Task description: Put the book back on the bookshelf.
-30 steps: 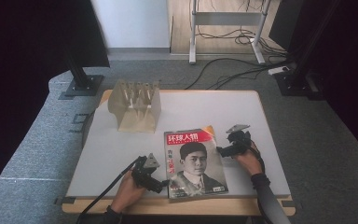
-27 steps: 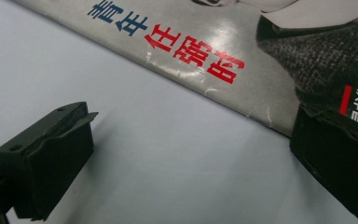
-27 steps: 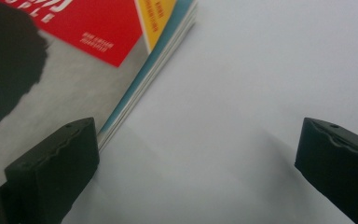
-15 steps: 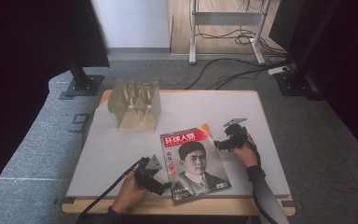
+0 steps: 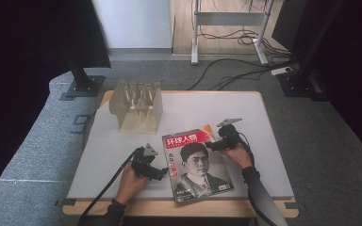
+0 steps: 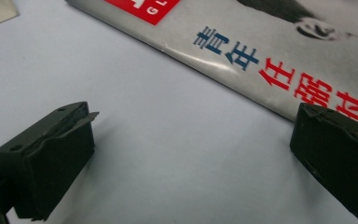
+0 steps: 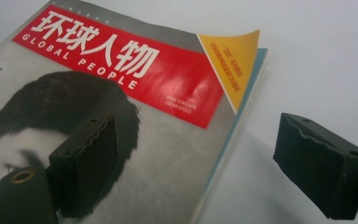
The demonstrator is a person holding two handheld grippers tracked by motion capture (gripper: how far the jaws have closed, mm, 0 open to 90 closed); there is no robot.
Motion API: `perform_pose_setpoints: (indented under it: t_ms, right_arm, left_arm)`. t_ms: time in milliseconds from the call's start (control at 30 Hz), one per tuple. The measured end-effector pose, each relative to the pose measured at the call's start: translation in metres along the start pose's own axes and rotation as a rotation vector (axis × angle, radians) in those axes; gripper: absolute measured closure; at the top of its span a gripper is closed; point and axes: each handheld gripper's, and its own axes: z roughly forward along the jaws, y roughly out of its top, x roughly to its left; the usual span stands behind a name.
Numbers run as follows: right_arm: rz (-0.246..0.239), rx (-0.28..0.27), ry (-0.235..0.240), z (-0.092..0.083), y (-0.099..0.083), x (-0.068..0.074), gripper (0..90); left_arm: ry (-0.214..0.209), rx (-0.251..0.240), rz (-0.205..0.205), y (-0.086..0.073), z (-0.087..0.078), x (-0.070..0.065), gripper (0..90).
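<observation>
A magazine (image 5: 195,162) with a red title band and a portrait on its cover lies flat near the table's front edge. My left gripper (image 5: 159,172) sits at the magazine's left side, open. In the left gripper view its jaws (image 6: 191,158) stand wide apart over the white table, the right one at the magazine's spine edge (image 6: 270,60). My right gripper (image 5: 211,145) is at the magazine's upper right edge, open. In the right gripper view it (image 7: 205,163) straddles the magazine (image 7: 121,84): one jaw is over the cover, the other over bare table.
A wooden slotted rack (image 5: 137,106) stands at the back left of the white table (image 5: 226,108). Cables trail from both grippers toward the front edge. Beyond the table are a black stand base (image 5: 82,87) and floor cables (image 5: 235,66).
The magazine has turned slightly counter-clockwise and shifted a little left. My right gripper has moved left onto its right edge. The left gripper has barely moved.
</observation>
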Motion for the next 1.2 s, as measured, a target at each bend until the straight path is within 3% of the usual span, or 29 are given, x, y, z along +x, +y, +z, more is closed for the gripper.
perform_pose_setpoints:
  t_ms: [133, 300, 533, 633, 733, 967, 1000, 1033, 1100, 1133, 1200]
  right_arm:
    - [0.027, -0.009, 0.007, 0.005, 0.002, 0.0, 14.8]
    - [0.103, -0.025, 0.042, 0.013, 0.002, -0.006, 18.9]
    - [0.139, -0.049, 0.073, 0.017, 0.003, -0.008, 19.0]
    - [0.129, -0.037, 0.049, 0.018, 0.004, -0.004, 18.9]
    - [0.144, -0.044, 0.056, 0.017, 0.003, -0.005, 20.1]
    - [0.179, -0.048, 0.076, 0.009, -0.003, -0.005, 28.0]
    - [0.19, -0.048, 0.092, 0.006, -0.005, -0.004, 35.1]
    - [0.187, -0.045, 0.135, 0.005, -0.007, -0.004, 38.7]
    - [0.161, -0.04, 0.138, 0.004, -0.007, 0.003, 39.1]
    - [0.161, -0.04, 0.138, 0.004, -0.007, 0.003, 39.1]
    - [0.107, -0.023, 0.099, 0.004, -0.005, 0.009, 40.8]
  left_arm:
    - [0.0, 0.002, 0.004, 0.002, 0.002, 0.0, 0.0]
    - [-0.001, 0.002, 0.004, 0.005, 0.005, 0.0, 0.0]
    - [-0.001, 0.003, -0.002, 0.007, 0.006, 0.0, 0.0]
    - [-0.001, 0.004, -0.002, 0.007, 0.006, 0.0, 0.0]
    - [-0.001, 0.004, -0.004, 0.007, 0.006, 0.0, 0.0]
    - [-0.001, 0.005, -0.003, 0.007, 0.007, 0.0, 0.0]
    - [-0.001, 0.005, -0.003, 0.007, 0.007, 0.0, 0.0]
    - [-0.001, 0.005, -0.003, 0.007, 0.007, 0.0, 0.0]
    - [-0.001, 0.005, -0.003, 0.007, 0.007, 0.0, 0.0]
    - [-0.001, 0.005, -0.003, 0.007, 0.007, 0.0, 0.0]
    - [-0.001, 0.005, -0.003, 0.007, 0.007, 0.0, 0.0]
